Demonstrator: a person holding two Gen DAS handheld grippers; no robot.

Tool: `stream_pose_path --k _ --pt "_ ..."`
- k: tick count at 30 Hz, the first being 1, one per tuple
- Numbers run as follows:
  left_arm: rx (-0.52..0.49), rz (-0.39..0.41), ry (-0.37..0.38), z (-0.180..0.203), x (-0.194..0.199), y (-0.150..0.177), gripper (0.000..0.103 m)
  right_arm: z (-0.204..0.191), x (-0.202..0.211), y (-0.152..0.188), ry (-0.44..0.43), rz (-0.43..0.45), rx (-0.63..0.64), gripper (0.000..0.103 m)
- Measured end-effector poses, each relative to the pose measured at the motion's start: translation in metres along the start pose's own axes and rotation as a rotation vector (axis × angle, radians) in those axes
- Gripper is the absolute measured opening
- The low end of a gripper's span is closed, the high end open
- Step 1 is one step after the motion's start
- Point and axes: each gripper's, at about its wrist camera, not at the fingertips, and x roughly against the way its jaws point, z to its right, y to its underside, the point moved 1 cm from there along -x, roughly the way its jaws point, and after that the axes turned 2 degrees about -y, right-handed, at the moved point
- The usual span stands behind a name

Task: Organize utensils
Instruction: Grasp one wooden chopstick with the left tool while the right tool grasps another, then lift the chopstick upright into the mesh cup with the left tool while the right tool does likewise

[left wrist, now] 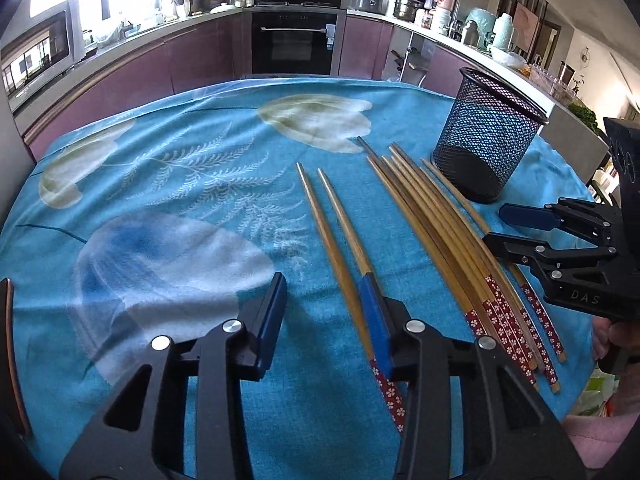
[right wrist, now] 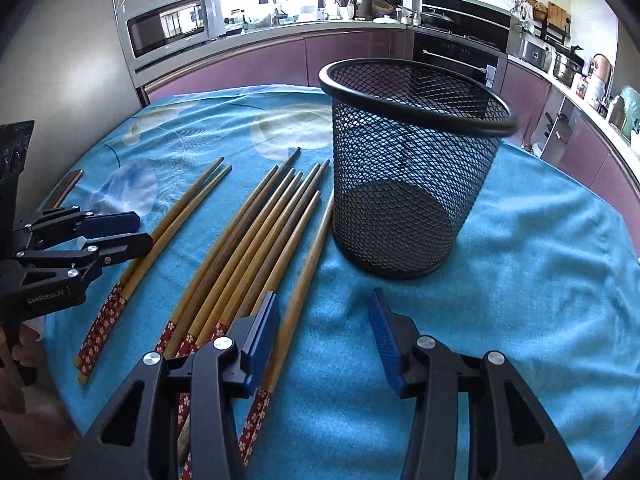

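Left gripper [left wrist: 326, 320] parted, unclenched, nothing held; chopstick pair [left wrist: 336, 248] just right, shafts parallel to fingers. Right gripper [right wrist: 326, 344] likewise released.

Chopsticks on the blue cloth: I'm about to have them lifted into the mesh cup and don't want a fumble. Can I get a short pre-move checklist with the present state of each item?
1. Mesh cup upright, mouth open: ok.
2. Mesh cup empty, room for chopsticks: ok.
3. Left tool lined up on the separate pair of chopsticks: not ok; its right pad lies over one stick, neither stick sits between the pads.
4. Right tool lined up on the chopstick nearest the cup: not ok; the stick passes under the left pad, the gap holds only cloth.
5. Main bundle of chopsticks lying clear of the cup: ok.
6. Tools clear of each other: ok.
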Motion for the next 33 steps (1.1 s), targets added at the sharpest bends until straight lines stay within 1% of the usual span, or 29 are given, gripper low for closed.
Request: stream_pose_path --k 2,3,4,5,6,7,10,13,16,22,28,33 --pt "-0.001 -0.004 -0.004 0.001 -0.002 -0.003 0.035 0.002 -0.001 -0.001 -0.015 0.001 -0.01 0.03" --pt "0.003 -0.006 -0.002 0.001 -0.003 -0.005 0.031 0.003 -0.001 -0.002 -0.027 0.001 -0.018 0.026" --pt "0.008 -0.009 -0.002 0.001 -0.004 -0.006 0.026 0.006 -0.001 -0.002 -0.042 0.0 -0.03 0.014" --pt "0.016 -0.01 0.001 0.001 -0.002 -0.005 0.024 0.008 -0.001 -0.002 -0.062 -0.003 -0.046 0.008" --pt "0.027 -0.011 0.006 0.0 -0.002 -0.006 0.016 0.01 0.0 -0.002 -0.076 -0.001 -0.06 0.007" --pt "0.04 -0.012 0.014 -0.001 -0.002 -0.006 0.012 0.011 0.0 -0.001 -0.084 0.001 -0.068 0.006" --pt "0.074 -0.006 0.013 -0.003 0.0 -0.005 0.008 0.012 0.004 0.0 -0.103 0.015 -0.079 0.006" --pt "0.102 0.005 0.027 -0.005 0.006 -0.002 0.008 0.01 0.013 0.0 -0.127 0.041 -0.077 0.006" --pt "0.099 0.024 0.041 -0.004 0.016 -0.003 0.008 0.007 0.026 -0.001 -0.155 0.075 -0.061 0.006" --pt "0.074 0.095 0.142 0.004 0.052 -0.015 0.008 0.007 0.059 -0.008 -0.209 0.182 -0.047 0.006" --pt "0.039 0.193 0.244 0.018 0.098 -0.035 0.008 0.014 0.09 -0.015 -0.231 0.289 -0.052 0.006" --pt "0.028 0.267 0.314 0.03 0.131 -0.052 0.008 0.019 0.112 -0.027 -0.243 0.367 -0.051 0.006"
